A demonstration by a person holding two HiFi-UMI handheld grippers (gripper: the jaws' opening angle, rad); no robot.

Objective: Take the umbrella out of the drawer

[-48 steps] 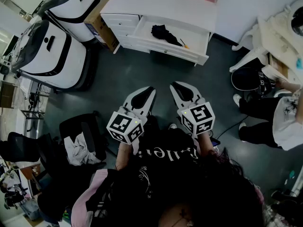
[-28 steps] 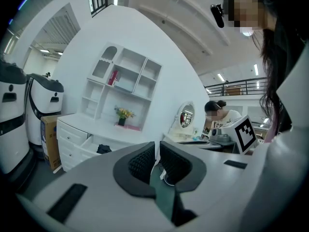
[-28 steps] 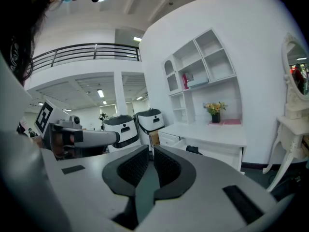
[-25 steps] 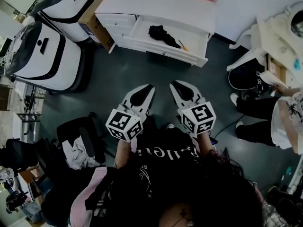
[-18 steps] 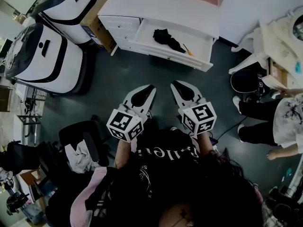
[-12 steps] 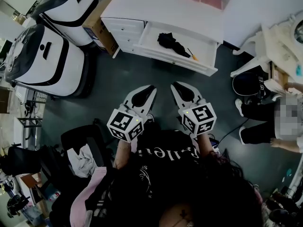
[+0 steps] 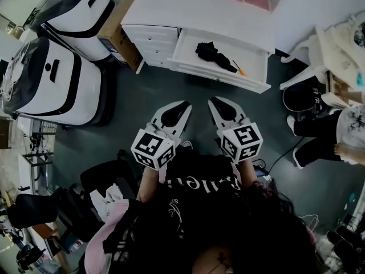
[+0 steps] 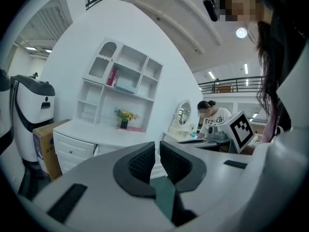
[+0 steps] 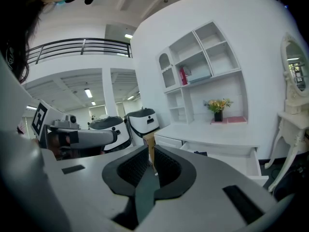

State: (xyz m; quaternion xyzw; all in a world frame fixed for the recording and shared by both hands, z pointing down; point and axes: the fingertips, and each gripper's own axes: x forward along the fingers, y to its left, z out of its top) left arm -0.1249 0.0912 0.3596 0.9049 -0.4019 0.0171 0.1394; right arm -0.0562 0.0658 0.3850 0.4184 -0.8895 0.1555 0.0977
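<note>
Ahead of both sets of fingertips, well apart from them across a stretch of dark floor, a white dresser (image 7: pixel 194 9) stands with one drawer (image 7: pixel 227 77) pulled out. The black folded umbrella (image 7: pixel 214 54) lies inside that drawer, nearer its left half, with a small orange object (image 7: pixel 242 71) just to its right (too small to identify).

The left gripper (image 7: pixel 184 105) and the right gripper (image 7: pixel 213 101) are held side by side in front of the person's chest, with their tips angled slightly toward each other. On the left gripper the ribbed pads (image 8: pixel 141 162) are drawn together, with only a thin slit between them and nothing in it. The right gripper is the same: its pads (image 9: pixel 165 164) are closed to a narrow gap and hold nothing. The brown strip seen through that gap is the distant cardboard box (image 7: pixel 117 29) beside the dresser.

From the right gripper view, the open drawer sits beyond and to the right of the fingers, and the umbrella (image 9: pixel 200 153) shows as a dark lump just above its front wall. Past both pairs of fingers, a small vase of flowers (image 8: pixel 124 116) stands on a pink mat on the dresser top, below a white shelf unit (image 8: pixel 123 79). Left of the left fingers stand two large white-and-black machines (image 7: pixel 54 76). Far off to the right of the right fingers, a seated person (image 7: pixel 341 135) is at a white vanity table (image 7: pixel 336 44).
</note>
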